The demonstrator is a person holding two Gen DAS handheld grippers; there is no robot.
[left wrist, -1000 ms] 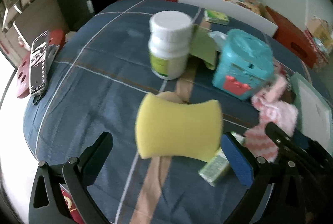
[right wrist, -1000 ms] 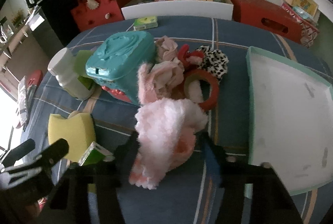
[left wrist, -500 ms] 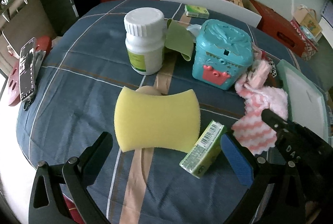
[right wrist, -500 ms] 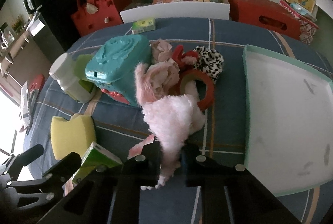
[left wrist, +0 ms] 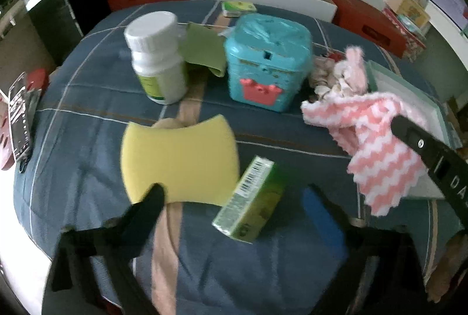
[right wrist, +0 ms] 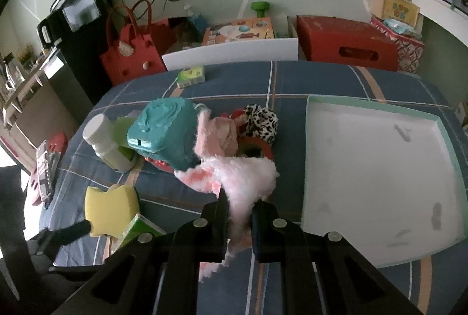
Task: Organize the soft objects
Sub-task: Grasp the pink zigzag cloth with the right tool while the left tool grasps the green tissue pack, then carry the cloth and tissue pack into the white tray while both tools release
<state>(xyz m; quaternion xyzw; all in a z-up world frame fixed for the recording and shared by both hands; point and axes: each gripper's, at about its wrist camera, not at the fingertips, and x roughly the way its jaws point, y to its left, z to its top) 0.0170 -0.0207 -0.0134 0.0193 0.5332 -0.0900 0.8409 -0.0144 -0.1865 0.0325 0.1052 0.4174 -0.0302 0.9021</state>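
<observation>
Step in hand: moving soft items to the tray. Your right hand-held gripper (right wrist: 238,215) is pressed together on the pink fluffy cloth (right wrist: 245,177), pinching a fold; the cloth hangs from the jaws above the blue checked surface (right wrist: 292,80), just beside the teal box (right wrist: 163,136) and left of the white tray (right wrist: 377,168). The tray looks empty, so this is likely the first deposit.

Your left hand-held gripper (left wrist: 231,206) is spread, jaws closing, with the yellow sponge (left wrist: 178,159) and the small green carton (left wrist: 248,206) lying between the fingers; no pad presses on either yet.

Next, as a judgement: carry the cloth right, over the tray rim, then release. On the left, centre on the sponge alone. The carton touches it and is not soft; closing as aimed risks catching both.
</observation>
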